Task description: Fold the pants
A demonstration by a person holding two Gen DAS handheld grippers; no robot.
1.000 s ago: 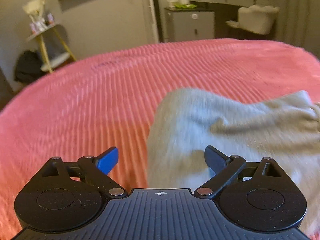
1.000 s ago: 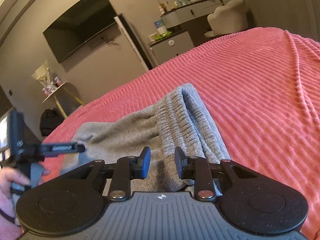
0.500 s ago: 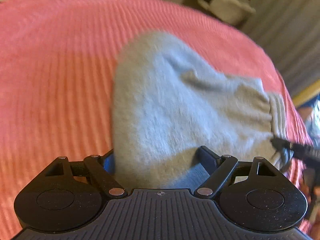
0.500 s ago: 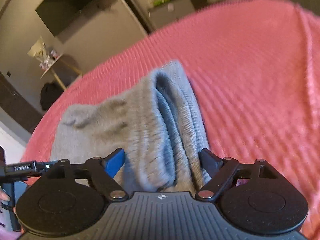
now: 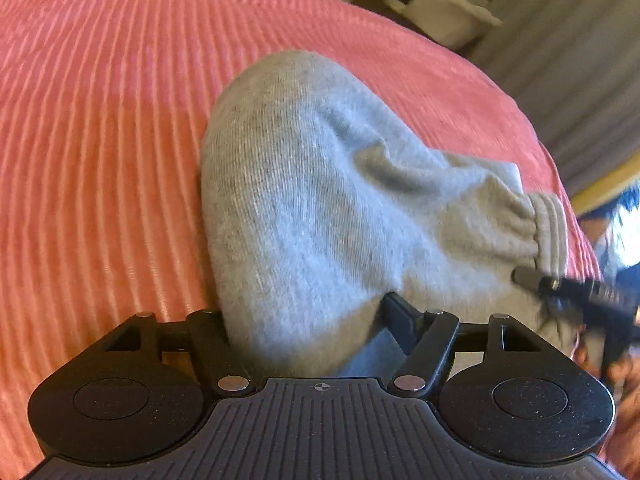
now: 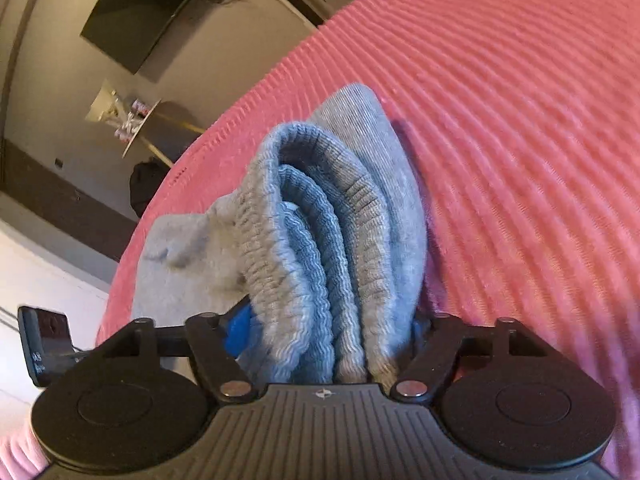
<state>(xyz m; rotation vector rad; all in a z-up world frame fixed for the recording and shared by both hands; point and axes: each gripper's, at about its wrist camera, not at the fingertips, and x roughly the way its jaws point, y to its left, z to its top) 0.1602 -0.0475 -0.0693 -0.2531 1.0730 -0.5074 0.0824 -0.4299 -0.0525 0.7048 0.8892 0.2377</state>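
My left tongs (image 5: 308, 332) are closing around the folded edge of the grey pants (image 5: 320, 200), cloth between the jaws. My right tongs (image 6: 328, 336) are closing around the stacked ribbed waistband (image 6: 332, 240). The pants lie bunched near the bed's (image 5: 100, 140) close edge; open pink cover stretches beyond toward the far edge.

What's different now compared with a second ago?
Both grippers dropped toward the grey pants and straddled them: the left gripper at the folded edge, the right gripper at the ribbed waistband, after opening wide. Both sets of jaws are now closing around fabric. The pants stayed on the pink bedspread.
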